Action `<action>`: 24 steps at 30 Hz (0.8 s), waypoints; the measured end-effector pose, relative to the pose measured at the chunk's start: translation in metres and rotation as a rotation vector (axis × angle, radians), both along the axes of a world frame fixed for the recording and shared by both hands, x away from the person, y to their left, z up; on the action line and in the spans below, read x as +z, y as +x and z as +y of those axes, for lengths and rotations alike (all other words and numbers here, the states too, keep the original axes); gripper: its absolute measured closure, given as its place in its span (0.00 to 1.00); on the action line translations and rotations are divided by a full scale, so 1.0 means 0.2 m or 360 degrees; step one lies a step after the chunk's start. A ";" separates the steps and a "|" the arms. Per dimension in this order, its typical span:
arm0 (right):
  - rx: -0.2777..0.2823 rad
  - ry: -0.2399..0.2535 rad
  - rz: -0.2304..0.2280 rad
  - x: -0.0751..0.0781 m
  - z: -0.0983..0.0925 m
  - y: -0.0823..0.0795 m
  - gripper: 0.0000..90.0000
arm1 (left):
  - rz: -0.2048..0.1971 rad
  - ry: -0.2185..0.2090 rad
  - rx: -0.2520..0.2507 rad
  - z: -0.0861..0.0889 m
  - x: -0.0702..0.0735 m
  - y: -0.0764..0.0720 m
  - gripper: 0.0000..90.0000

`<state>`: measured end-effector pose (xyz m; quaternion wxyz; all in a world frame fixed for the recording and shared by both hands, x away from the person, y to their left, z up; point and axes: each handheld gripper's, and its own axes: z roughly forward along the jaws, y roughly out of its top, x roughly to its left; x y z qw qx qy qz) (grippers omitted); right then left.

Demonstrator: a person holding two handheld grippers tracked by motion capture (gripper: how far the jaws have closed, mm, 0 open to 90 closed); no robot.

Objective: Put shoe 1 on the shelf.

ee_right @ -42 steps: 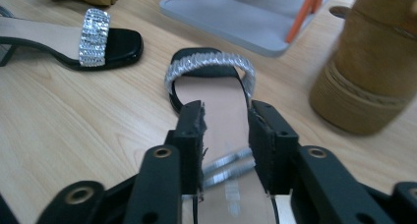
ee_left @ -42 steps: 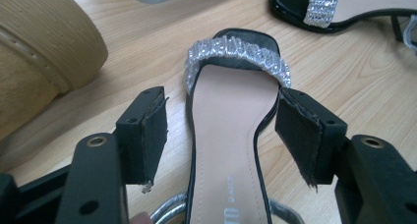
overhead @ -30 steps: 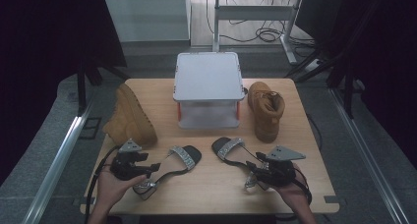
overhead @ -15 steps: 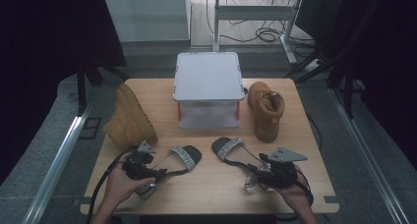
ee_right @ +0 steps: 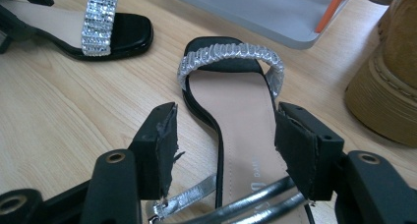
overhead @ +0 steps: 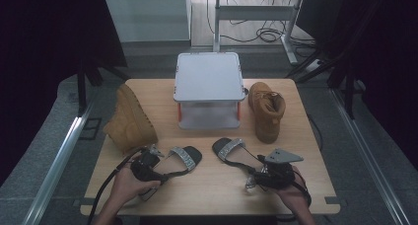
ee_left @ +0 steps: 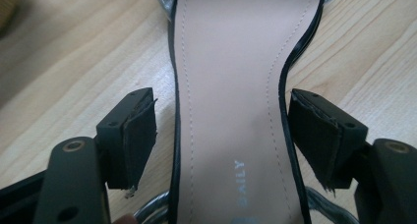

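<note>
Two black sandals with glittering toe straps lie on the wooden table (overhead: 207, 185). My left gripper (overhead: 158, 161) (ee_left: 221, 121) straddles the left sandal (overhead: 185, 156) (ee_left: 231, 86) at its narrow waist. Its jaws have just been opening, and both pads (ee_left: 140, 135) stand clear of the sole's edges. My right gripper (overhead: 254, 174) (ee_right: 223, 135) sits astride the right sandal (overhead: 229, 148) (ee_right: 236, 101) near the heel. Its jaws have also just been opening, and they are not pressing on the sandal. Silver ankle straps (ee_right: 236, 204) lie under its jaws.
A grey two-level stand (overhead: 209, 84) with orange posts stands mid-table at the back. A tan boot (overhead: 129, 121) lies on its side to the left. Its mate (overhead: 266, 109) stands upright to the right, close to the right sandal's toe.
My left hand has come right and down onto the left sandal's heel end. The right hand and both sandals have stayed put.
</note>
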<state>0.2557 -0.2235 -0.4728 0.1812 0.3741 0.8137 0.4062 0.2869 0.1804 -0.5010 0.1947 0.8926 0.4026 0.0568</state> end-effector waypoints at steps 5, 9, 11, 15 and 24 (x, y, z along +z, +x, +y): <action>0.0009 -0.0022 0.0022 0.00 0.01 0.02 0.43 | 0.0079 -0.0003 -0.0010 -0.01 -0.03 0.02 0.31; 0.0006 -0.0043 0.0044 0.00 0.02 0.05 0.42 | 0.0120 0.0001 -0.0026 -0.03 -0.03 0.02 0.37; 0.0008 -0.0072 0.0063 0.00 0.02 0.08 0.41 | 0.0130 0.0031 -0.0018 -0.03 -0.03 0.03 0.40; 0.0030 -0.0171 0.0142 0.02 0.04 0.17 0.37 | 0.0138 0.0032 0.0012 -0.03 -0.02 0.03 0.46; 0.0192 -0.0503 0.0585 -0.07 0.13 0.37 0.28 | 0.0128 0.0003 0.0040 -0.02 -0.02 0.03 0.47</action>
